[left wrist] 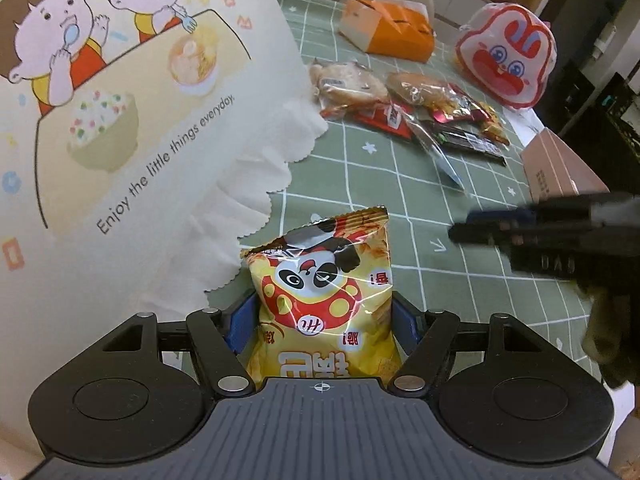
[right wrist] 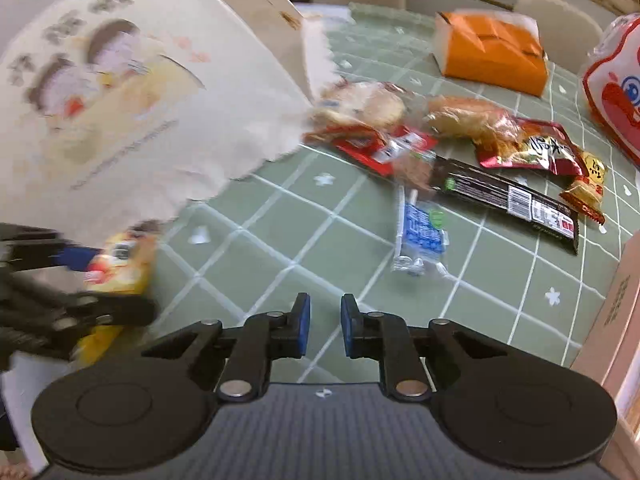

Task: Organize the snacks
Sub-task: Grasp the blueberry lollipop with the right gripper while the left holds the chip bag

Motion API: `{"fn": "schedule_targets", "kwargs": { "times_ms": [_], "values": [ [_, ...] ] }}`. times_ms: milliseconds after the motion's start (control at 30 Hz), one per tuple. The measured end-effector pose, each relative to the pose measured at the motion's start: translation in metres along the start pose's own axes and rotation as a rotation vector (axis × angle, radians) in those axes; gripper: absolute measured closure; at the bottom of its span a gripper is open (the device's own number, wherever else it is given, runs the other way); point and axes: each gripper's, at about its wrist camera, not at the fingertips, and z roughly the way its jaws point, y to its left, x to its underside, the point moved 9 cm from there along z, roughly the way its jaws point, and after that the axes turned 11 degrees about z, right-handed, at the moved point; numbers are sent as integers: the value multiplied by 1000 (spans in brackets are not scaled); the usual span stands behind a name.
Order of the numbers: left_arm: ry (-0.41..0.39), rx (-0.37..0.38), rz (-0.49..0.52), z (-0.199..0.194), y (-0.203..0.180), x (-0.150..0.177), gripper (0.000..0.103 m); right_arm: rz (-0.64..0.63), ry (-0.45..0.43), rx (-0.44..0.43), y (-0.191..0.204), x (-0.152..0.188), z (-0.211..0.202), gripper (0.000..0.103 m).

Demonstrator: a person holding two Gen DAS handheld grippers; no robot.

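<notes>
The left gripper (left wrist: pixel 322 316) squeezes a yellow chip bag (left wrist: pixel 320 296) with a panda print between its blue pads, and the bag stands upright between the fingers, above the green checked surface (left wrist: pixel 360 184). At about 10 o'clock from the bag hangs a large cream paper bag (left wrist: pixel 120 120) with cartoon children and a scalloped edge, which touches or nearly touches the chip bag's top left corner. The right gripper (right wrist: pixel 325 320) holds nothing; its jaws are narrowed to a small gap with only the surface visible between them, so it counts as closed. In the left wrist view it appears blurred at 3 o'clock. Just beyond it, at 1 o'clock in the right wrist view, lies a small clear and blue packet (right wrist: pixel 420 236). Further on, a long black bar (right wrist: pixel 508 196) lies slanted, with red snack packets (right wrist: pixel 376 146) and two wrapped breads (right wrist: pixel 360 106) beside it in a loose pile. Far at 1 o'clock sits an orange box (right wrist: pixel 492 52), and at 2 o'clock a red and white bunny-face bag (left wrist: pixel 506 56). A brown cardboard box (left wrist: pixel 556 168) stands at the right edge.
</notes>
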Motion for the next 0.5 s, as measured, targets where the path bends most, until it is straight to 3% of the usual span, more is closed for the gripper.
{"fn": "schedule_targets", "kwargs": {
  "times_ms": [33,100,300,367,400,500],
  "values": [
    [-3,9,-1,0,0,-1,29,4,-28,17,0,-6,0,63],
    [-11,28,0,-1,-1,-3,29,31,-79,64,-9,-24,6,54],
    [-15,27,-14,-7,9,1,29,225,-48,106,-49,-71,60,54],
    [-14,23,-29,-10,15,3,29,227,-44,127,-54,-82,67,58],
    [-14,22,-39,-12,18,4,29,214,-31,125,-51,-84,67,68],
    [-18,25,-58,-14,25,3,29,165,11,93,-36,-73,61,68]
  ]
}}
